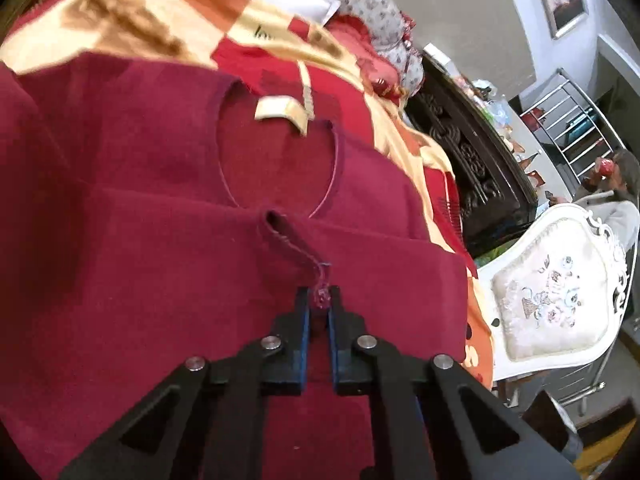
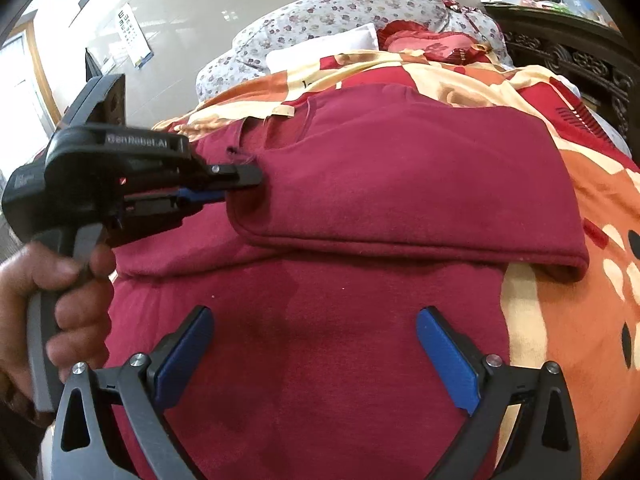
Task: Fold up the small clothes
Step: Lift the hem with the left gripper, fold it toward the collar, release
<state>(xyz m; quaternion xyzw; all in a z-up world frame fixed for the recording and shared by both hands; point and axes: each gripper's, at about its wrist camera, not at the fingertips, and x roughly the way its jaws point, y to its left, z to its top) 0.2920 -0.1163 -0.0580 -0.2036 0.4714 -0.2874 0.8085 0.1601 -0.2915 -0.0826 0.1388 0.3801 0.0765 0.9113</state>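
My left gripper (image 2: 244, 184), its body marked "GenRobot.AI", has its fingers pinched on a frayed corner of the maroon knit sweater (image 2: 360, 200), lying partly folded on the patterned blanket (image 2: 580, 300). My right gripper (image 2: 314, 346) gapes wide, empty.

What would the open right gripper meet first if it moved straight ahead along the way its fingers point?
Probably the dark red knitted garment spread on the bed: the right gripper points downward over its flat lower layer, with nothing between its blue pads. The folded-over part lies further on; depth is hard to judge.
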